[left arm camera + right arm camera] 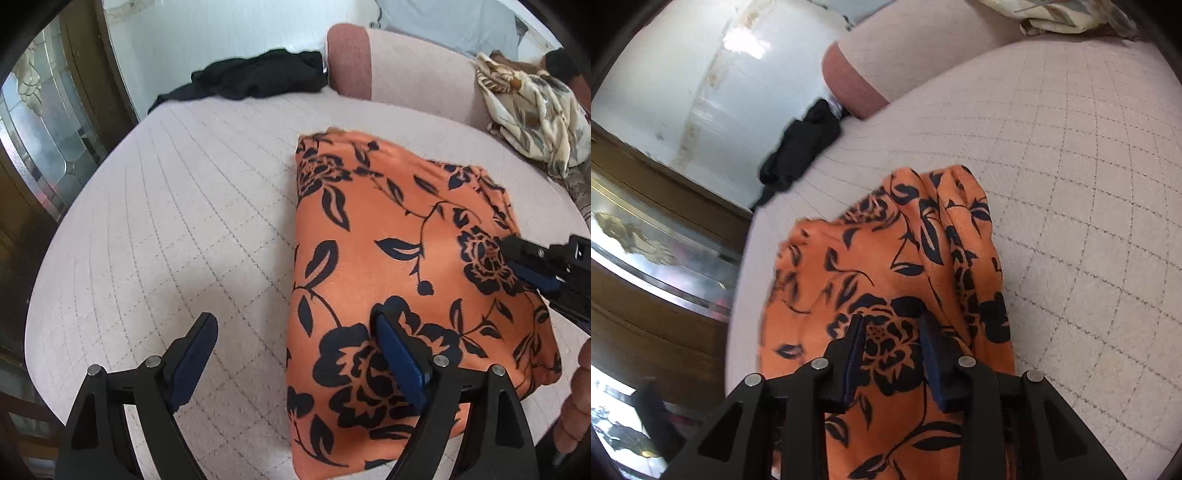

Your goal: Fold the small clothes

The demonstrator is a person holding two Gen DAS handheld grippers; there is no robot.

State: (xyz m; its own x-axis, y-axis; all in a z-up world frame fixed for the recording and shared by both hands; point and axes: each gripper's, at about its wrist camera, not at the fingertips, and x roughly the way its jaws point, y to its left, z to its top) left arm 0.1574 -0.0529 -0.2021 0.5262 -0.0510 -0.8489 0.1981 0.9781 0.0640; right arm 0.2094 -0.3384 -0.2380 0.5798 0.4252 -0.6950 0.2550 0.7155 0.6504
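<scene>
Orange floral garment lies folded on the quilted pink cushion, bearing no readable label. Left gripper hovers with jaws wide apart, one finger over the cloth. Right gripper, jaws parted, seems to rest on the fabric.

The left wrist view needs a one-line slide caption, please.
Open left gripper hovers over the folded orange floral garment on a quilted bed.

Orange garment, navy floral print
</scene>
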